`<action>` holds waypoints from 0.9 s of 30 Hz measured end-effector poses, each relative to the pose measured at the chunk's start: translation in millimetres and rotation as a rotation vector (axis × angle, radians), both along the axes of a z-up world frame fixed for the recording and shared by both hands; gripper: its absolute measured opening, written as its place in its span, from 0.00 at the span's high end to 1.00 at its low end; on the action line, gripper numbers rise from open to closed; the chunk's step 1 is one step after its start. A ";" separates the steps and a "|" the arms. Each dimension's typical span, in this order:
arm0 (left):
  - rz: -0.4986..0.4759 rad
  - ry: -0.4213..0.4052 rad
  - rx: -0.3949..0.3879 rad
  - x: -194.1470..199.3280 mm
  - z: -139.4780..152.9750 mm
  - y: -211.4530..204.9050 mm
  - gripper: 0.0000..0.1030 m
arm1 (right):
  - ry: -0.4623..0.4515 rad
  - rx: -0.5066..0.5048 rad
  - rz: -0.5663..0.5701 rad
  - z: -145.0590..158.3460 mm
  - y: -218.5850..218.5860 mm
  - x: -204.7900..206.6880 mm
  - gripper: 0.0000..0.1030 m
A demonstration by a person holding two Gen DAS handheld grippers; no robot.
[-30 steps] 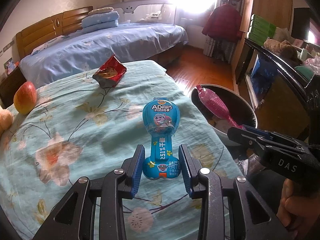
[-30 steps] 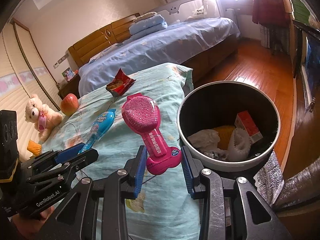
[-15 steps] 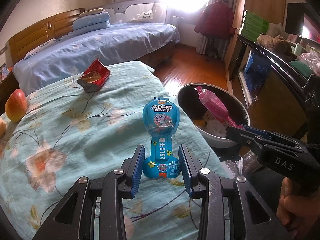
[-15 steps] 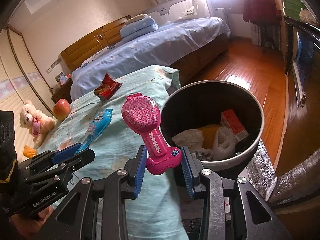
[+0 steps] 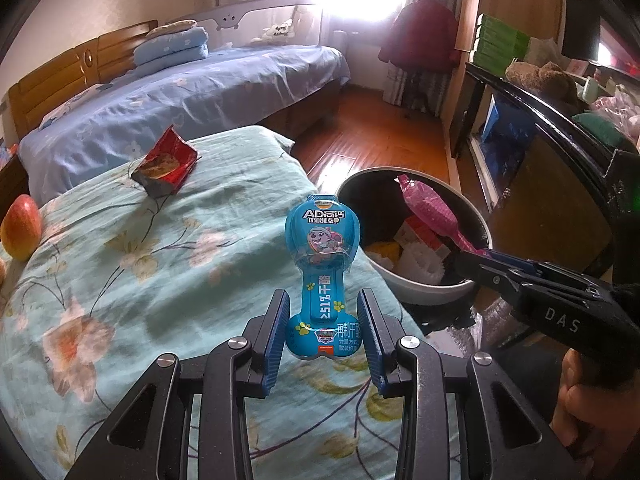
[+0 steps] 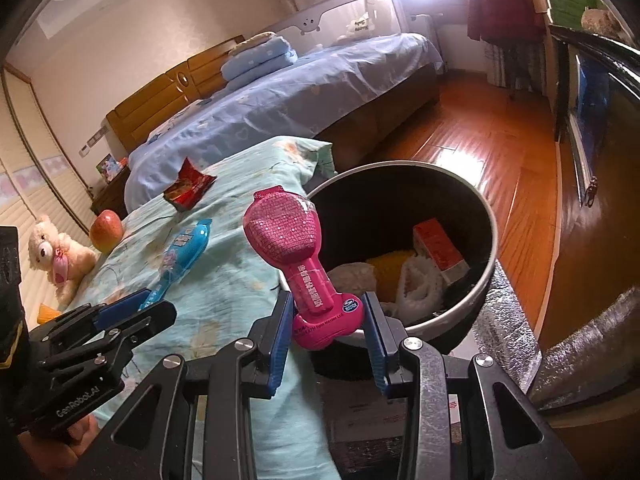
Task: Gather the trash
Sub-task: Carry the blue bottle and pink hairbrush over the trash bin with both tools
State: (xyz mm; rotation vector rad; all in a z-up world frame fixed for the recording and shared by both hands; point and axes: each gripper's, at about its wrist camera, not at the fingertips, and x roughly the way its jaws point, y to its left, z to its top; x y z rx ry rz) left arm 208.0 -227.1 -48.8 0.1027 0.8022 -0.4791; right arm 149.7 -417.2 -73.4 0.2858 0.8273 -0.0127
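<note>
The 2 grippers are each clenched on a snack pack: the right gripper (image 6: 326,334) on the pink bone-shaped plastic pack (image 6: 298,258), the left gripper (image 5: 323,340) on the matching blue pack (image 5: 323,264). The pink pack is judged ready for release once carried past the near rim of the round black bin (image 6: 490,240), where waste lies. The blue pack, above the floral bedspread (image 5: 120,280), should follow, and the red crumpled wrapper (image 5: 166,166) beyond remains uncollected.

The blue wrapper (image 5: 322,276) and pink wrapper (image 6: 298,256) look like glossy plastic film. The bedspread (image 5: 152,280) is matt floral cloth. The bin (image 6: 452,320) has a smooth pale rim, possibly metal, with a dark inside. The floor (image 6: 500,148) is polished wood, and the red packet (image 5: 165,165) near the bedspread's far edge shines like foil.
</note>
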 end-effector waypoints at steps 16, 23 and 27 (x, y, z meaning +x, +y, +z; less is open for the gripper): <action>-0.037 -0.008 0.024 11.0 2.4 -32.3 0.67 | 0.011 -0.010 -0.043 -0.8 -28.5 11.3 0.66; -0.040 -0.008 0.032 18.0 2.1 -44.8 0.67 | 0.007 -0.019 -0.051 1.7 -37.3 17.2 0.66; -0.042 -0.007 0.034 21.8 1.7 -49.5 0.67 | 0.008 -0.018 -0.054 2.2 -40.6 21.0 0.66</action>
